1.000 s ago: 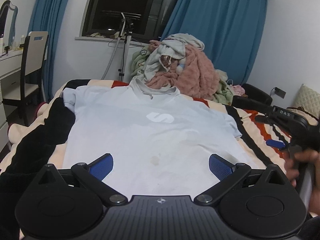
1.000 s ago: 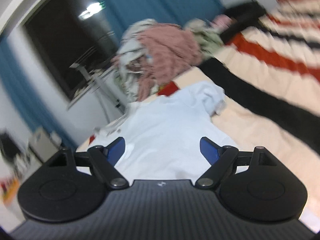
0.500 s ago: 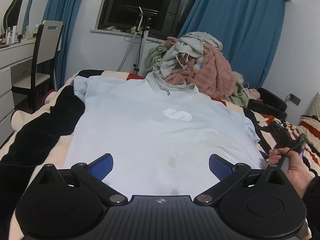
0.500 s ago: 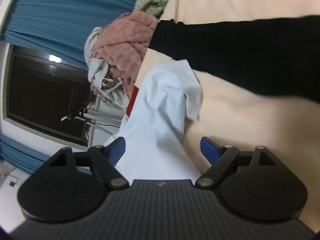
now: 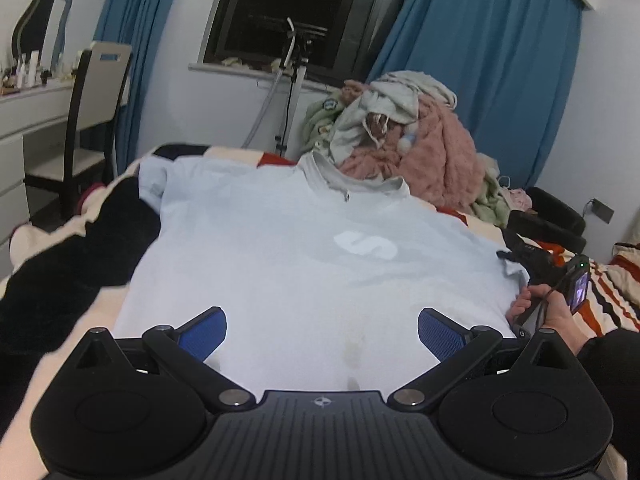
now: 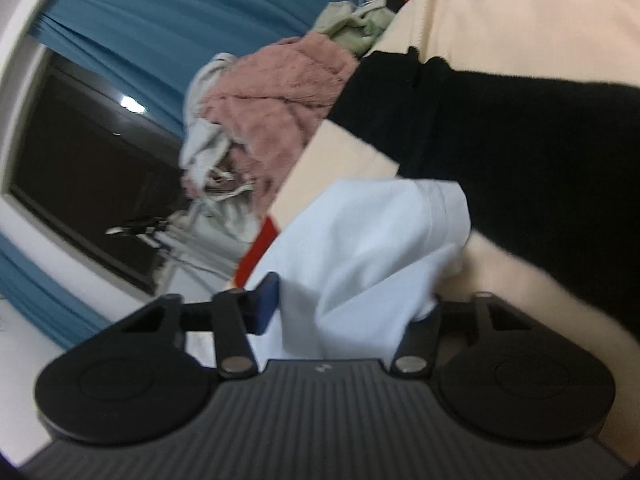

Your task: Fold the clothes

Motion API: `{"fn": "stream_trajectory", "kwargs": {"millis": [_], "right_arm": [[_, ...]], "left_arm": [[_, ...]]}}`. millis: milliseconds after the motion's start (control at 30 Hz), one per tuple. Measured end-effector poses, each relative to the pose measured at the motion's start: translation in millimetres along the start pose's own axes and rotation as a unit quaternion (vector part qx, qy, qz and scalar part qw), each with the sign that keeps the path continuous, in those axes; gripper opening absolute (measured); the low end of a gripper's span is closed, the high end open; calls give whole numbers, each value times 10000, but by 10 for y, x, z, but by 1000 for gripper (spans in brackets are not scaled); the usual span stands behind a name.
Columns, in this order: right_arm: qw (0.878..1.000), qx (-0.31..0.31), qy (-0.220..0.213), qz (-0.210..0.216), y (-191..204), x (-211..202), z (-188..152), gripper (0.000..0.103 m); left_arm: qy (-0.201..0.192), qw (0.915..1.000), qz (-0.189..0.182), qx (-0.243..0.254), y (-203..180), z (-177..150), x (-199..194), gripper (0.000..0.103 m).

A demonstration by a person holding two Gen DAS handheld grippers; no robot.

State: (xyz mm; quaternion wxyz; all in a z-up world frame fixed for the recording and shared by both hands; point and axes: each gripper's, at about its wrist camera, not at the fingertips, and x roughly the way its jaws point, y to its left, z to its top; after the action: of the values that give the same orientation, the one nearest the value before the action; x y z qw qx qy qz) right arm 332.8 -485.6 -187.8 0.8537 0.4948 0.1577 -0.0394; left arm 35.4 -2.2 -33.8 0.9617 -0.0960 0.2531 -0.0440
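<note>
Striped bedding (image 5: pixel 612 300) is spread beneath a pale blue T-shirt (image 5: pixel 288 264), laid flat and face up. Since a second ago the right gripper (image 6: pixel 348 304) has been brought to the shirt's right sleeve (image 6: pixel 384 240), and its jaws appear narrowed onto the cloth, though blur hides the far finger; a sleeve fold is judged beginning. The left gripper (image 5: pixel 322 330) is held wide open above the hem. Farther back, a clothes pile (image 5: pixel 400 136) is heaped.

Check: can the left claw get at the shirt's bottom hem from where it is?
Probably yes. The left claw is open above the light blue shirt, whose near edge lies flat with nothing on it.
</note>
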Motion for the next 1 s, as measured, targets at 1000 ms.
{"fn": "stream_trajectory", "kwargs": {"millis": [1000], "right_arm": [[7750,-6228,-57,-1072,2938,574,-3128,5]], "left_arm": [[-213,9973,621,-317,896,228,-305,103]]}}
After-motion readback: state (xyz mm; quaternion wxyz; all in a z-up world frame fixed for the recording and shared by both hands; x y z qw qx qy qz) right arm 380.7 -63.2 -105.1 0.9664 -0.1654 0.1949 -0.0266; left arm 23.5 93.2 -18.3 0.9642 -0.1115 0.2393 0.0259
